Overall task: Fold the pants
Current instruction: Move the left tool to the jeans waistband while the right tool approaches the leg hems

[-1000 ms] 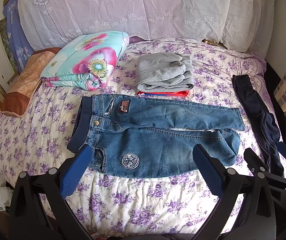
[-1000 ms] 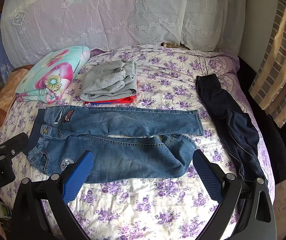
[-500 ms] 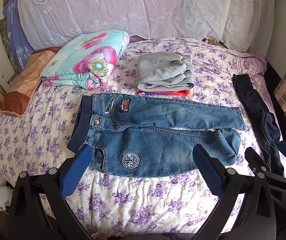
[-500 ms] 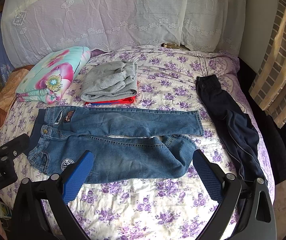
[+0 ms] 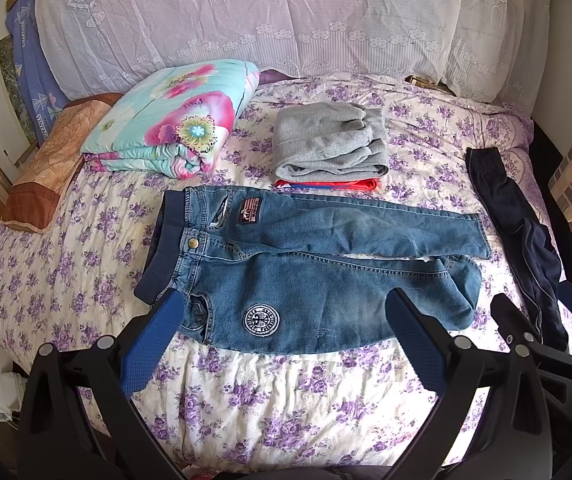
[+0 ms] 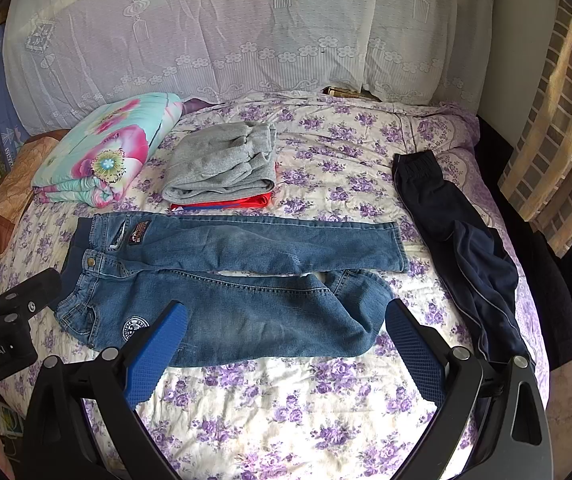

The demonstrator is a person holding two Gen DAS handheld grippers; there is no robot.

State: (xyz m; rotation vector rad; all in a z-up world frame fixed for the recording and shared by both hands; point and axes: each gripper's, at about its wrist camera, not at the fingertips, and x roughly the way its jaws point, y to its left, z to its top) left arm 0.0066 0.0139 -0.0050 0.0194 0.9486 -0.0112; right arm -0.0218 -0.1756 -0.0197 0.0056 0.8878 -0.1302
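Blue jeans (image 5: 306, 264) lie spread on the bed (image 5: 286, 392), waistband to the left, legs running right; the near leg's cuff is folded under itself. They also show in the right wrist view (image 6: 238, 292). My left gripper (image 5: 286, 308) is open and empty, held above the near edge of the jeans by the waist. My right gripper (image 6: 286, 320) is open and empty, held above the near leg. Each gripper shows at the edge of the other's view.
A folded grey garment (image 5: 330, 144) on red cloth lies behind the jeans. A folded floral quilt (image 5: 170, 120) sits at the back left. Dark navy pants (image 6: 458, 248) lie along the bed's right side. Pillows under lace (image 5: 286, 20) line the headboard.
Both views have shifted very slightly; the jeans and grippers stay as they were.
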